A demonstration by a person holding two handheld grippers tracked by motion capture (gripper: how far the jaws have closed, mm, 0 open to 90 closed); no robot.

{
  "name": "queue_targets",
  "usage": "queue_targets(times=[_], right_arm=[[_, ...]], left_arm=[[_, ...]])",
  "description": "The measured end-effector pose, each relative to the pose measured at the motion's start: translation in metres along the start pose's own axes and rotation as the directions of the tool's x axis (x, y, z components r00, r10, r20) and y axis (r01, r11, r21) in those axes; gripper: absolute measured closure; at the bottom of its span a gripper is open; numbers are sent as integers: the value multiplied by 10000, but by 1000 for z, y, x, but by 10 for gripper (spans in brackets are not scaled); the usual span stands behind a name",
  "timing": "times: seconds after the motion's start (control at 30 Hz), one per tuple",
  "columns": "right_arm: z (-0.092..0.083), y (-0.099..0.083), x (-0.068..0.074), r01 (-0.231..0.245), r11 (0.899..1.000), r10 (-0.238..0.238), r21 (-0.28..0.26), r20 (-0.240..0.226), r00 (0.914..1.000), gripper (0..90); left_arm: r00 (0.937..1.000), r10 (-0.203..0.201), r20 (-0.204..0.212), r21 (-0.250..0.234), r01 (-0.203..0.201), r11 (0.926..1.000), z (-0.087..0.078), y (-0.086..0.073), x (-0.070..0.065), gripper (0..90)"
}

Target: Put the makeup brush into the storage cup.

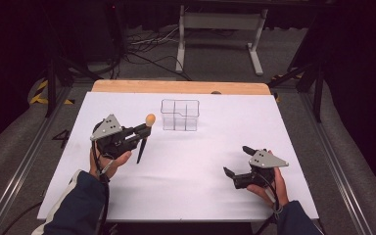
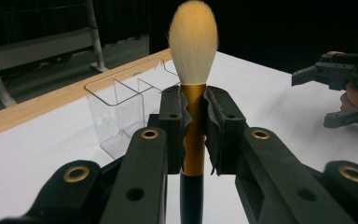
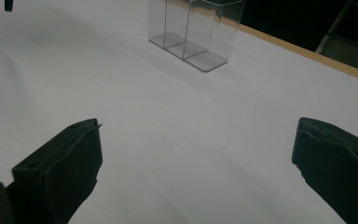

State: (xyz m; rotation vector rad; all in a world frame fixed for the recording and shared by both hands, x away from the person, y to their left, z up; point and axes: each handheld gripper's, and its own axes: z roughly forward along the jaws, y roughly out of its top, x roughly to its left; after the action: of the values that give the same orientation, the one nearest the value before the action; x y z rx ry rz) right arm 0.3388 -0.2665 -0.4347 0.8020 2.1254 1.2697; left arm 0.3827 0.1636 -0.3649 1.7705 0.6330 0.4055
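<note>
Two claws showed: left claw clamped a brush upright, seemingly for the clear organizer at frame centre; right claw hung apart, idle.

We've got makeup brush: fluffy pale-orange head up, gold ferrule, black handle, roughly upright, off worktop. Clear divided organizer upright just beside, mid-worktop.

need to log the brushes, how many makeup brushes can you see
1. The makeup brush stands upright, clamped at its gold ferrule in the left gripper, near the clear organizer. The organizer's compartments look empty.
</note>
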Motion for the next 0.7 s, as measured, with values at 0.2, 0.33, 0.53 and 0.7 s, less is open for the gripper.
queue_targets(times=[0.2,0.33,0.53,0.7], right_arm=[[4,4,3,25,10000,-25,-1,-68,10000,23],[5,5,4,63,10000,-63,17,-115,9999,23],[7,7,5,80,10000,-80,-18,-205,9998,22],[9,8,6,105,9999,-105,-21,-255,9996,23]], left_arm=[[9999,83,112,11,-83,10000,7,1,-2,778],[9998,146,165,14,-146,9999,9,1,-4,778],[9994,203,271,-34,-202,9998,14,3,-8,778],[9990,287,355,-34,-286,9996,19,3,-10,778]])
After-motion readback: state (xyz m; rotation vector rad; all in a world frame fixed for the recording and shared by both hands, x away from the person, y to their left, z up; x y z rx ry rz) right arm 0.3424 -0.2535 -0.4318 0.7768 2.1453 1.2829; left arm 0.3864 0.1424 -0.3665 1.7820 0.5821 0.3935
